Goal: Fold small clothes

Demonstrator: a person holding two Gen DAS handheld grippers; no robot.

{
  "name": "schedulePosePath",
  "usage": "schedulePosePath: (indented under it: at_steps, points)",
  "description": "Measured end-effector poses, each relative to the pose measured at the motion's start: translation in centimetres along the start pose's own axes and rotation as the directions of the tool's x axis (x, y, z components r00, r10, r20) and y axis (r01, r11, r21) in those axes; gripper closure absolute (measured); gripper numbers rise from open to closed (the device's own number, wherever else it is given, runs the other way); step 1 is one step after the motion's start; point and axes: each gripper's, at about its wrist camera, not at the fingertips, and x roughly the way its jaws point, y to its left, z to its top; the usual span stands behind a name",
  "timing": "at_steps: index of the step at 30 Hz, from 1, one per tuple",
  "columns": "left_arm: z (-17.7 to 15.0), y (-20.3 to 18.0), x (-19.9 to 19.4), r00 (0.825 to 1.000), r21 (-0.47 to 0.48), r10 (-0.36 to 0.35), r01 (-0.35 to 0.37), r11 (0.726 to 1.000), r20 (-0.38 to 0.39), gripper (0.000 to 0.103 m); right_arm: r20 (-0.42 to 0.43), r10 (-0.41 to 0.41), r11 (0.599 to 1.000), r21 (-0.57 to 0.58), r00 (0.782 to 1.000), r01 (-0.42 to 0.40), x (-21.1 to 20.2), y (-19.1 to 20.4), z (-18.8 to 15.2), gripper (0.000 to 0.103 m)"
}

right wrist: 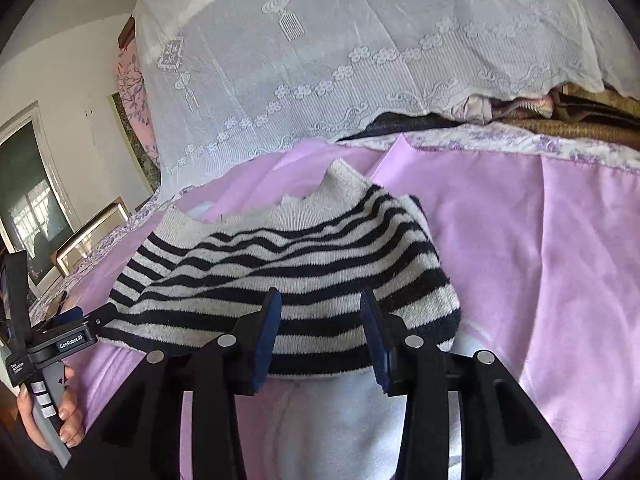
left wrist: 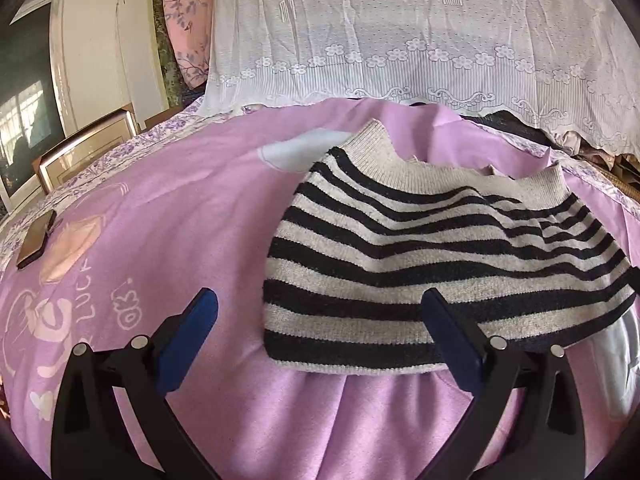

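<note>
The striped knit sweater (left wrist: pixel 420 256) lies folded on the pink bedsheet (left wrist: pixel 180 208), its ribbed band at the far edge. The left gripper (left wrist: pixel 320 320) is spread wide and empty over its near left corner. The right gripper (right wrist: pixel 320 332) stands parted above the near hem, pinching nothing. The knit looks soft, light and floppy, so doubled edges or corners likely suit best.

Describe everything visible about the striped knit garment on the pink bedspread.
The black-and-cream striped knit garment is small and fuzzy, with plain cream ribbed bands along its far edge. It lies folded, mostly flat but rumpled, so the stripes wave. It rests on the pink bedspread, its near edge over a pale patch. Both grippers, left gripper and right gripper, stand open at its near edge, apparently not clamping it.
</note>
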Motion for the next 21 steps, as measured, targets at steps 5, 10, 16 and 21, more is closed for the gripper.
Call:
schedulePosePath:
  at_steps: [5,10,16,21]
  points:
    - [0.1,-0.7,0.6,1.000,0.055,0.026,-0.026,0.998,0.000,0.004,-0.007,-0.026,1.000,0.004,1.000,0.026,0.9,-0.3,0.6,0.055]
    - [0.1,-1.1,1.9,0.999,0.088,0.033,-0.030,0.996,-0.035,0.004,-0.167,-0.006,0.999,0.044,0.986,0.014,4.1,-1.2,0.0,0.041]
    - [0.0,-0.6,3.0,0.996,0.068,0.009,-0.003,0.998,-0.085,0.004,-0.189,-0.008,1.000,0.017,0.982,0.012,4.6,-0.6,-0.4,0.033]
    - [0.0,-0.6,2.8,0.997,0.076,0.021,-0.016,0.997,-0.069,0.004,-0.185,0.010,1.000,0.026,0.983,-0.005,4.5,-0.7,-0.4,0.030]
